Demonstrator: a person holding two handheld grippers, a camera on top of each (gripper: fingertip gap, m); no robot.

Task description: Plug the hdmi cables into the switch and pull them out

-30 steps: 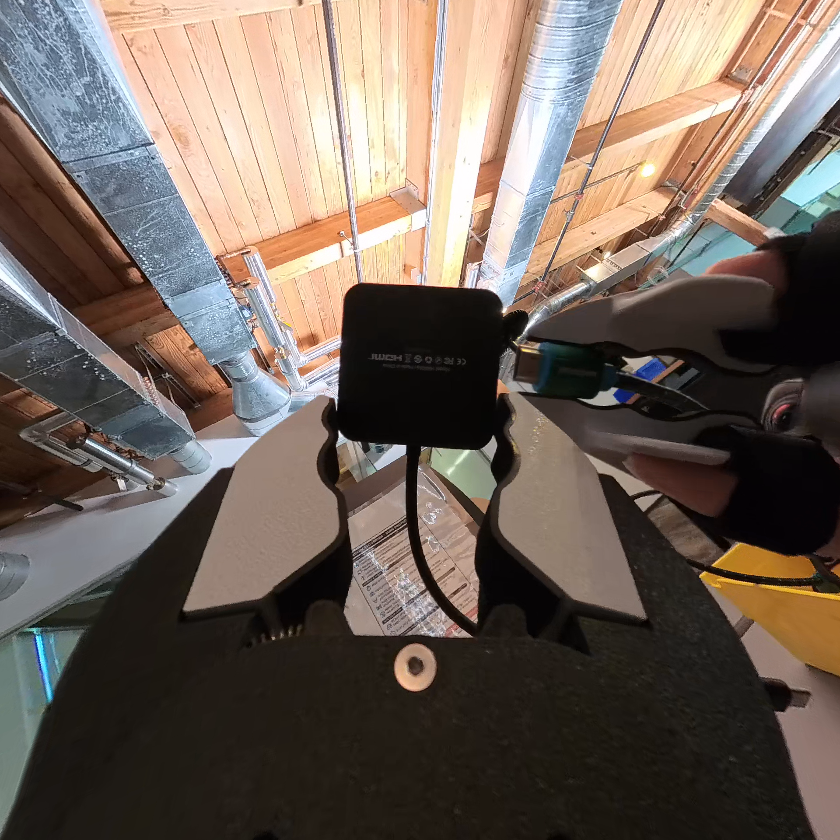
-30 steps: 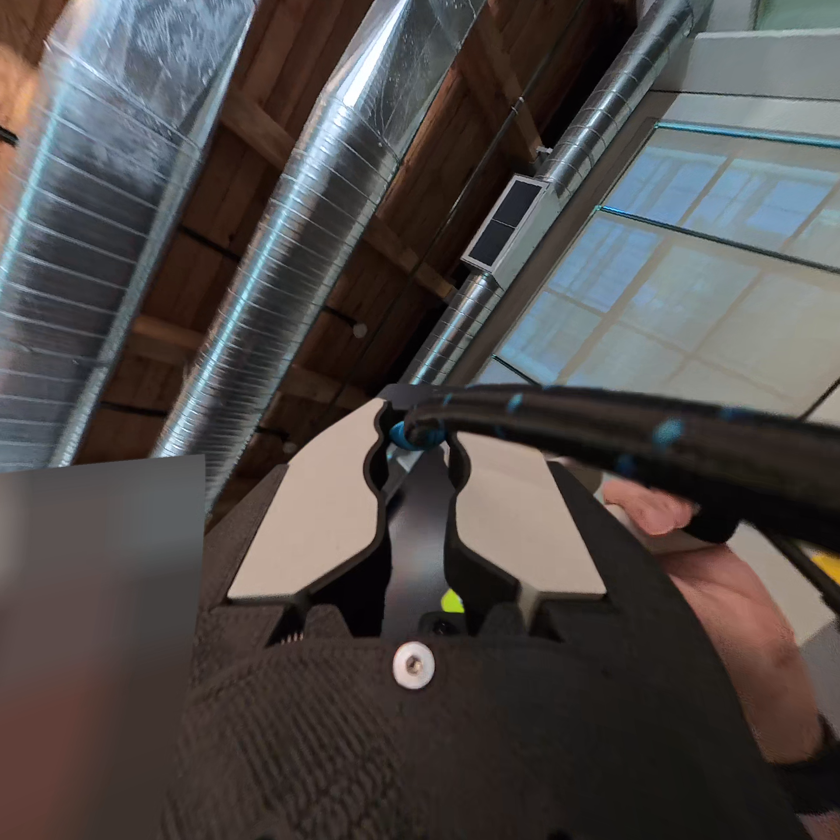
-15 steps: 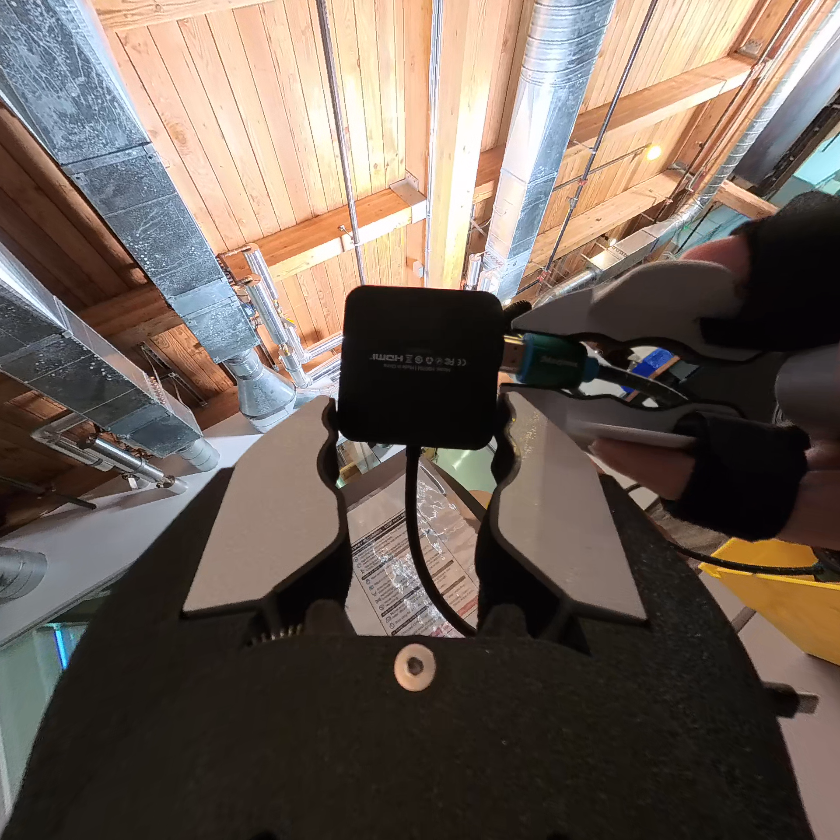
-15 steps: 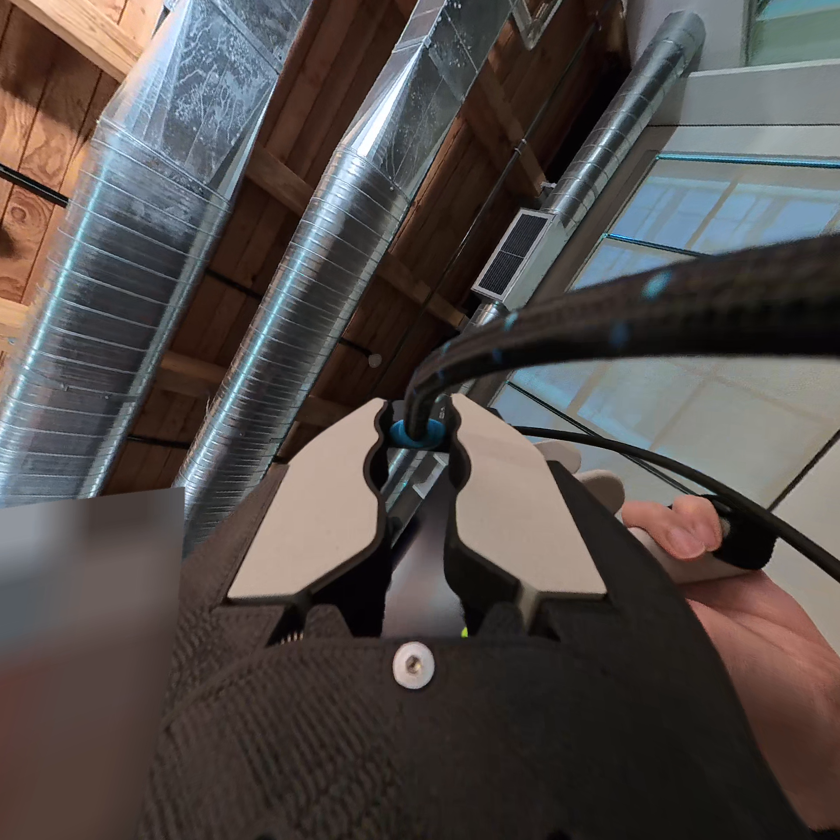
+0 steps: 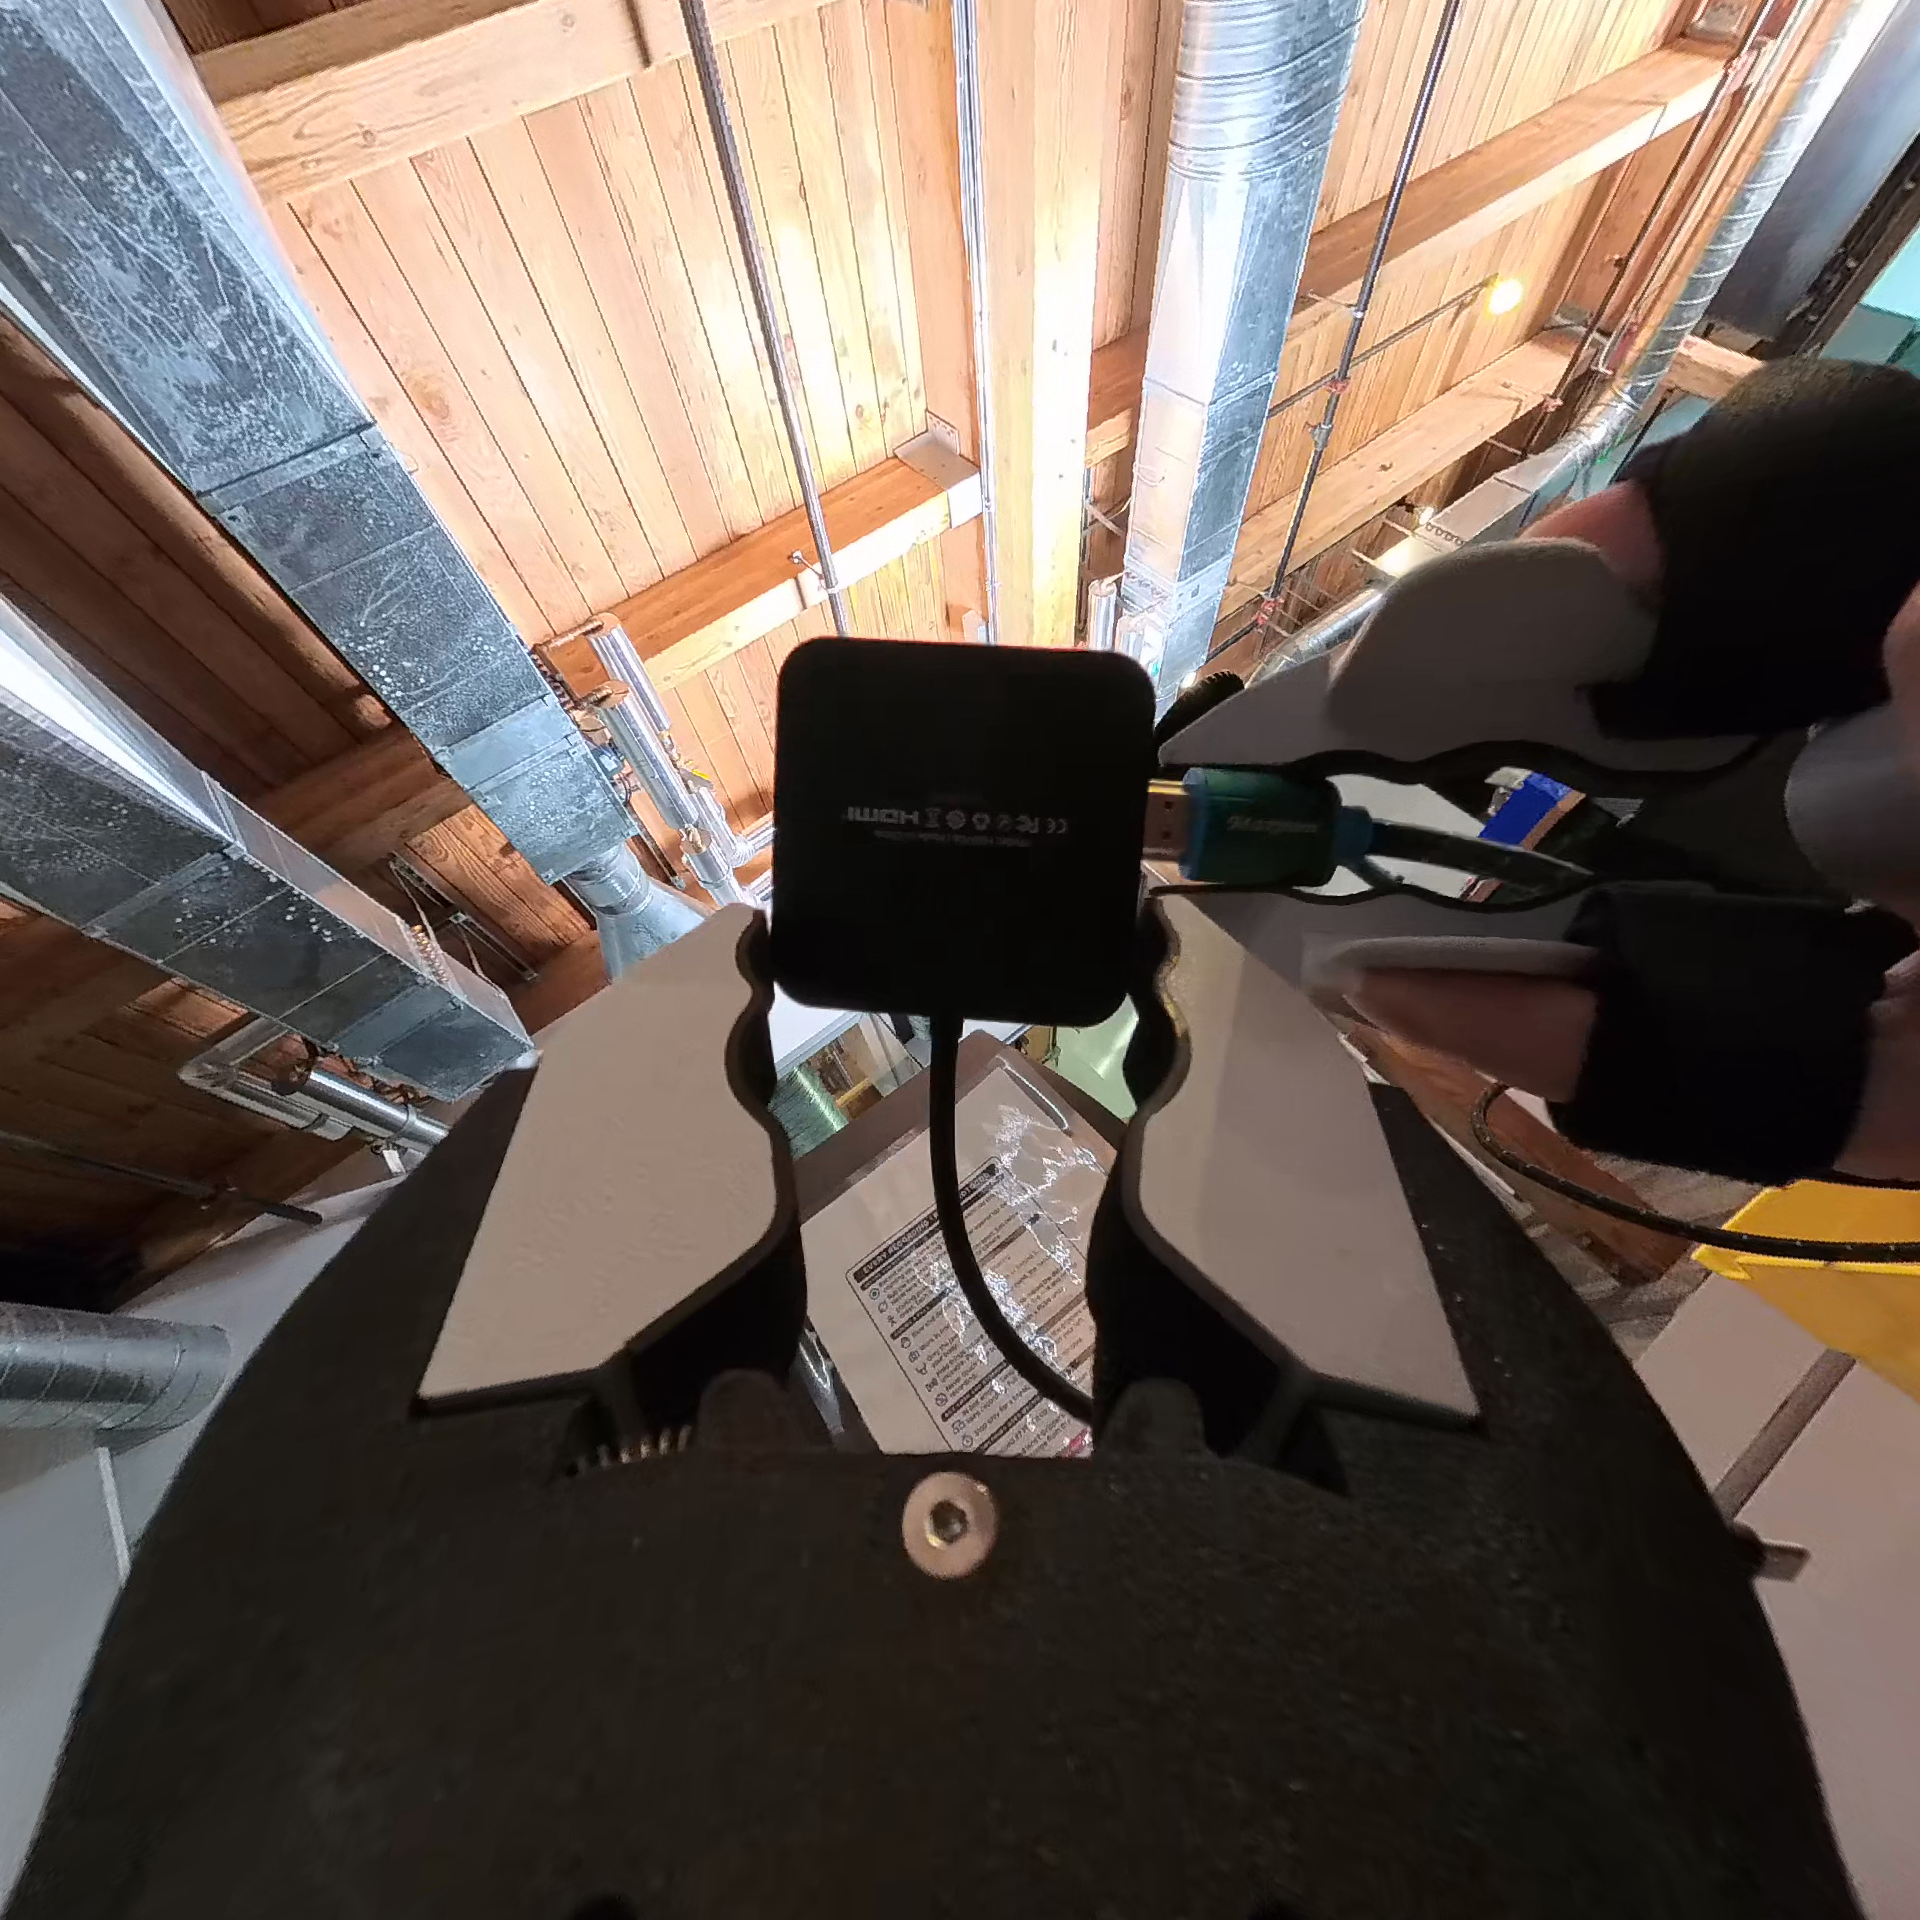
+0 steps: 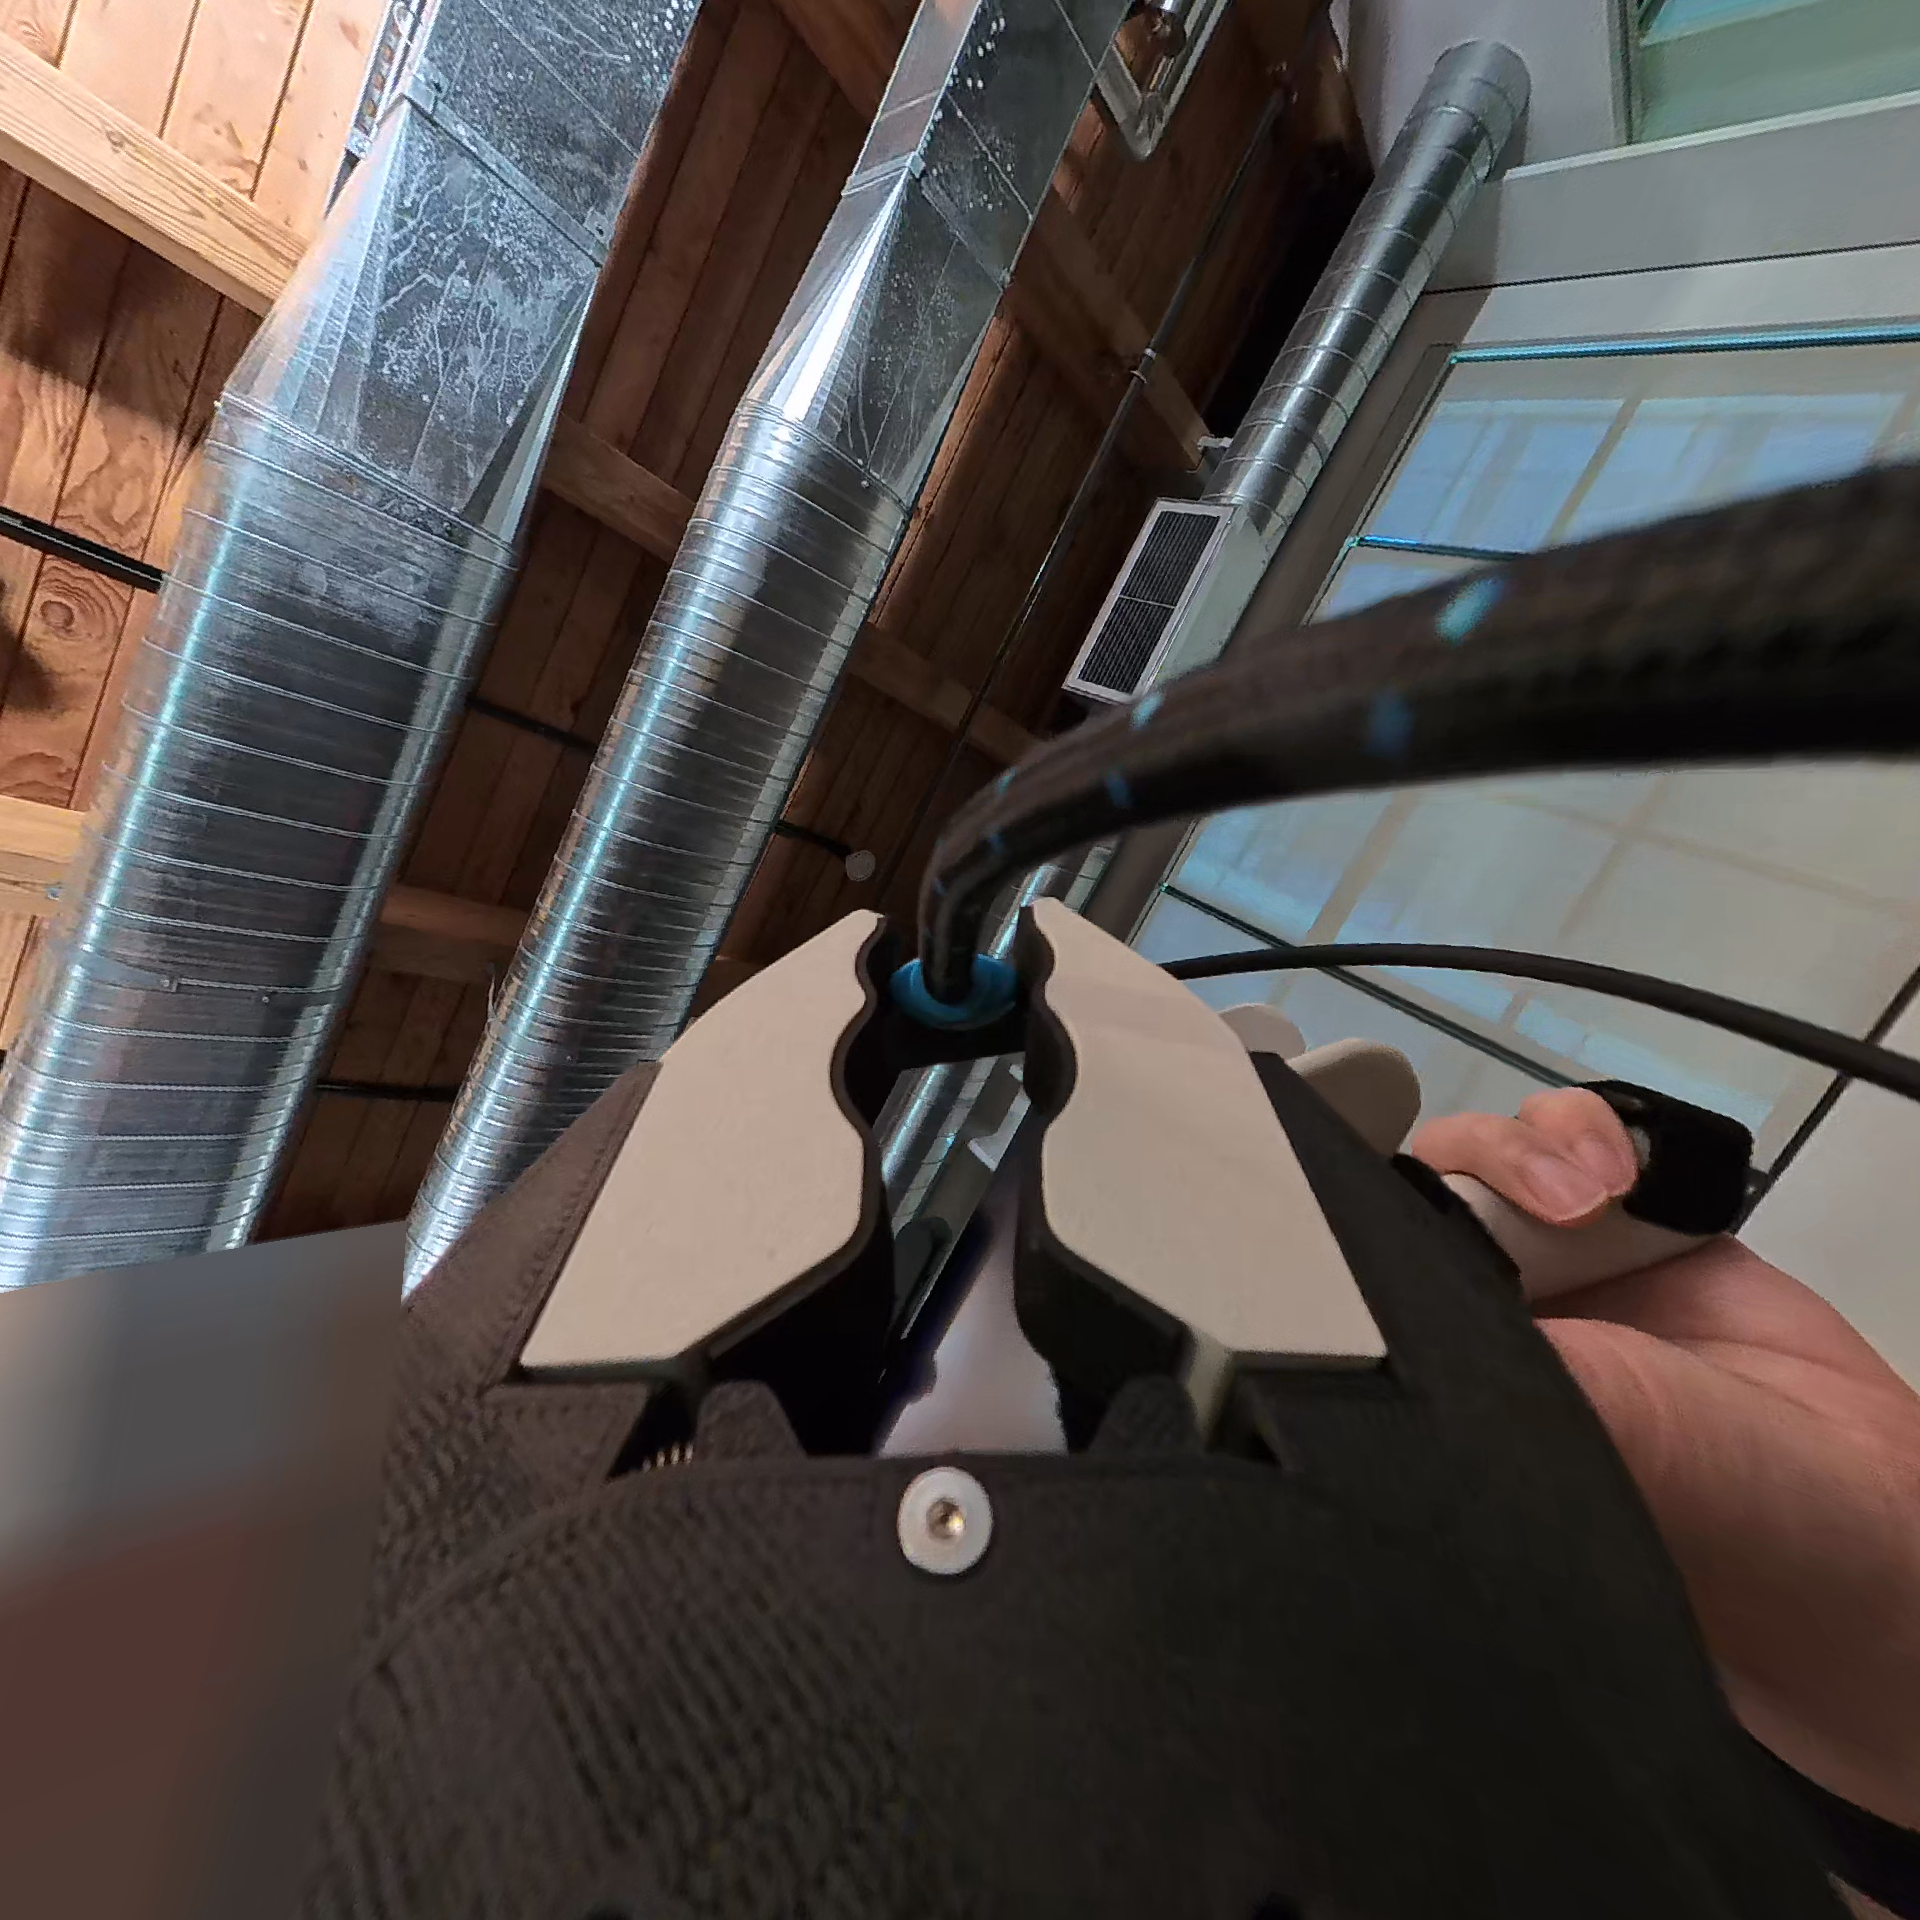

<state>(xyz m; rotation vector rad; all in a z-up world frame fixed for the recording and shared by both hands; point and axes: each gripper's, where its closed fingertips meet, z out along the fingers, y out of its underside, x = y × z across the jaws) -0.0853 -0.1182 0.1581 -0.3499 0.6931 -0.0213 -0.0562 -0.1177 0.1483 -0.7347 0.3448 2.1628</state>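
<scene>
The left tool clamps the black switch, held up toward the ceiling. The right tool is closed on the blue plug, whose metal tip sits in the switch's right side.

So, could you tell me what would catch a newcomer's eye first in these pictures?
The black switch, pinched at its lower corners by the left hand-held gripper, sits mid-frame against a wooden ceiling. From the right, the right hand-held gripper holds a blue plug, its metal tip at the switch's side.

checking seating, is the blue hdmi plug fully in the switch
Not fully: the blue HDMI plug meets the switch edge, gold metal tip still exposed.
</scene>
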